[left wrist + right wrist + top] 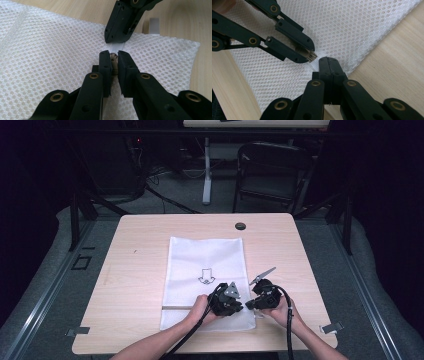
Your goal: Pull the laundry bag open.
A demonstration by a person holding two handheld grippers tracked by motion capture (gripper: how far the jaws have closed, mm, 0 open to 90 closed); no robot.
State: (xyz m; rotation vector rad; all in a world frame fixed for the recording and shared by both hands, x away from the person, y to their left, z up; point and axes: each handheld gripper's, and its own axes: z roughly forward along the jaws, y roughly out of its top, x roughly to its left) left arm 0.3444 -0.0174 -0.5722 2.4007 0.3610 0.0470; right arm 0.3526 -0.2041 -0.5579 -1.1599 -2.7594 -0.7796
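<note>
- Left gripper point(113, 56) clenched on a small beige zipper pull point(114, 60) at the near edge of a white mesh bag point(205, 270).
- Right gripper point(329, 61) pinching the bag's white fabric just beside it.
- Bag lies flat on the wooden table point(135, 270).
- Black chair point(272, 170) beyond.

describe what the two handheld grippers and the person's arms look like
Both the left gripper and the right gripper are black, with flat blocky jaws on linkage bars joined by brass-coloured rivets. Each carries a grey three-cornered plate on top and trails a black cable toward the person. The forearms are bare; no sleeves show.
</note>
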